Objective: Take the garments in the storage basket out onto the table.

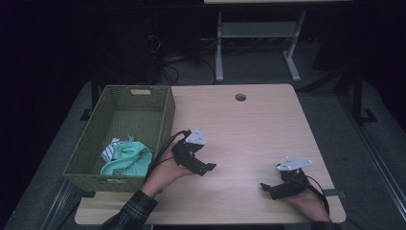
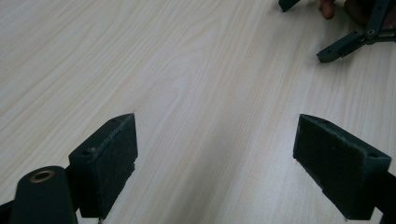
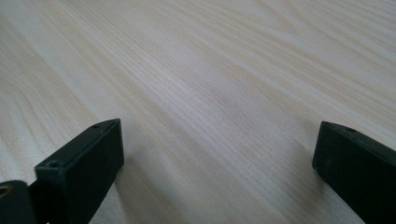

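My left gripper [image 1: 209, 167] rests low over the wooden table [image 1: 249, 124], just right of the green basket [image 1: 163, 120]. In the left gripper view its jaws stand wide apart, and the left gripper [image 2: 215, 140] holds nothing but bare wood between them. My right gripper [image 1: 265, 187] lies near the table's front right edge, pointing left. The right gripper [image 3: 217, 149] is open too, with only table between its jaws. A mint-green cloth [image 1: 128, 160] and a striped cloth [image 1: 110, 149] lie bunched in the basket's near end.
The table has a round cable hole [image 1: 240, 97] at the back. Parts of the other gripper [image 2: 345, 44] show at the top right of the left gripper view. A white desk frame [image 1: 258, 38] stands on the floor beyond the table.
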`<state>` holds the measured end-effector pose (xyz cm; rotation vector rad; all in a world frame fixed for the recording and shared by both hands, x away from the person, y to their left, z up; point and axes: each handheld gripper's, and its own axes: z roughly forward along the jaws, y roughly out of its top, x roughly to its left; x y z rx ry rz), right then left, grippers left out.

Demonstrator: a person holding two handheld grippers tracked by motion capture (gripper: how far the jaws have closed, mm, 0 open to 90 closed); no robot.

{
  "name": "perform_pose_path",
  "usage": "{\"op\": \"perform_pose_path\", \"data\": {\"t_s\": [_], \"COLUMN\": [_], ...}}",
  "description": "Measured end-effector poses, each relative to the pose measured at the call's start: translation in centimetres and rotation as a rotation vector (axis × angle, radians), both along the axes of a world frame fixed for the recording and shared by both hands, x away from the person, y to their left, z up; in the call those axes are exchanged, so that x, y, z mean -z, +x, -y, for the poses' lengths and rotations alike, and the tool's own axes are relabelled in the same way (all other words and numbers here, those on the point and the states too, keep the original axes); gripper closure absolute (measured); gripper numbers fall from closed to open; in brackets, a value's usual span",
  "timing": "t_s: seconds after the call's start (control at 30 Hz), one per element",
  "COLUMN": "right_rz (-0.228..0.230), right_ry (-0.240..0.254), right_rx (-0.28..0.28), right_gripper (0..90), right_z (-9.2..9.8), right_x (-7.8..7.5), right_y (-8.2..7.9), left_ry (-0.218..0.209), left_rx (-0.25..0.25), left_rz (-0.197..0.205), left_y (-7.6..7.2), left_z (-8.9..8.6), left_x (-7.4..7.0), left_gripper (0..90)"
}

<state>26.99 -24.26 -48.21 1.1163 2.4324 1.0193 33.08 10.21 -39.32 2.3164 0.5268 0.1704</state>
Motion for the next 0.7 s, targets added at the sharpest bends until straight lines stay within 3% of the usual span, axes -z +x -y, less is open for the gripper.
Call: {"op": "perform_pose_path", "data": {"t_s": [0.23, 0.7], "right_rz": [0.005, 0.004], "right_ry": [0.000, 0.000], "right_rx": [-0.002, 0.004], "right_gripper": [1.4, 1.5], "right_z": [0.0, 0.0], "right_x": [0.0, 0.0], "right_y": [0.0, 0.0], "left_ry": [-0.027, -0.025], "left_rx": [0.009, 0.032], "left_rz": [0.001, 0.013], "left_y": [0.2, 0.4], "left_z": [-0.3, -1.3], "left_x": [-0.9, -2.0], "left_gripper": [13.1, 13.2]}}
